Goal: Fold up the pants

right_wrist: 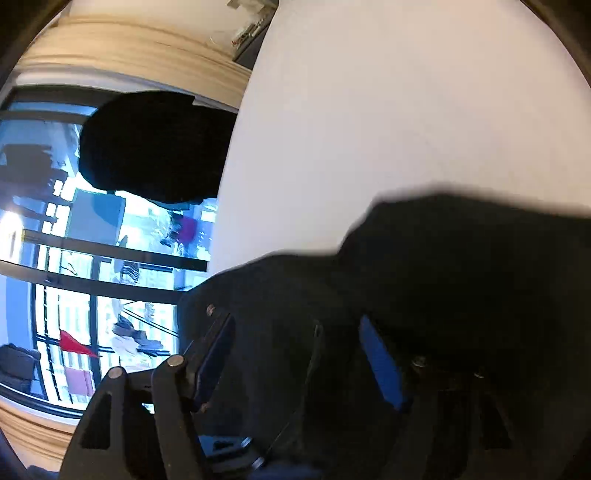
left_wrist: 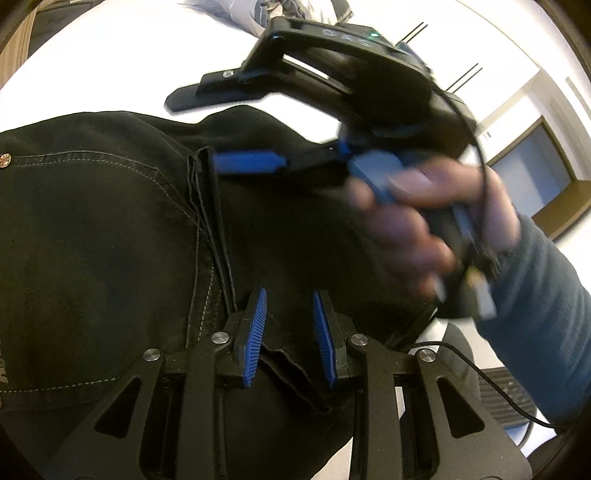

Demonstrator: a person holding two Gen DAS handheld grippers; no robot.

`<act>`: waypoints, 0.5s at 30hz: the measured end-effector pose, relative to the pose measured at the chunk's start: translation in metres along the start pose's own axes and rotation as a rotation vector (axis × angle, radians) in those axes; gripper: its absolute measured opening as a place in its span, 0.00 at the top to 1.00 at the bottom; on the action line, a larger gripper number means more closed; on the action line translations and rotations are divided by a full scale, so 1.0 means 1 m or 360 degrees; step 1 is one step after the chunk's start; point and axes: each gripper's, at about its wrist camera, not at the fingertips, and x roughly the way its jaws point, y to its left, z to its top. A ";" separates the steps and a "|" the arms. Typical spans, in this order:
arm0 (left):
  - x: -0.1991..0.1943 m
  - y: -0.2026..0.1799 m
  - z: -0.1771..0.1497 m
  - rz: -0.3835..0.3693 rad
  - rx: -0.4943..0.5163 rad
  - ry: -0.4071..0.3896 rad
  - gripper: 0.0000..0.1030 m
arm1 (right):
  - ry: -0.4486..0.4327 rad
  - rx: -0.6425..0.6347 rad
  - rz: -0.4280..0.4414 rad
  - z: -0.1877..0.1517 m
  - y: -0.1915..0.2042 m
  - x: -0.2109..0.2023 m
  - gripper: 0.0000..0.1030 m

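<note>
Black denim pants [left_wrist: 110, 229] with pale stitching lie on a white table [left_wrist: 92, 66]. My left gripper [left_wrist: 290, 306] is over the pants with its blue pads apart and a fold of the fabric between them, not clamped. The right gripper [left_wrist: 221, 162] shows in the left wrist view, held by a hand [left_wrist: 436, 221]; its blue finger reaches into the pants' fold by the fly seam. In the right wrist view the right gripper [right_wrist: 295, 328] has its jaws apart with black pants fabric [right_wrist: 461, 277] bunched between and over them.
Pale clothing [left_wrist: 240, 11] lies at the table's far edge. A black chair back [right_wrist: 155, 147] stands by the table edge [right_wrist: 229, 177], with large windows [right_wrist: 74, 258] behind. A cable [left_wrist: 517, 406] runs beside the person's sleeve [left_wrist: 546, 314].
</note>
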 end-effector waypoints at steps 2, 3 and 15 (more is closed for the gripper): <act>-0.002 0.005 0.000 -0.0029 -0.0022 -0.0006 0.75 | -0.0211 0.0158 -0.0066 0.017 -0.021 -0.029 0.51; -0.003 0.008 0.000 -0.0034 -0.0020 -0.0008 0.75 | -0.0280 0.0224 -0.0094 0.018 -0.028 -0.040 0.49; -0.020 -0.002 -0.009 0.0104 0.0010 -0.0049 0.75 | -0.0203 0.0214 -0.0066 -0.049 -0.026 -0.055 0.66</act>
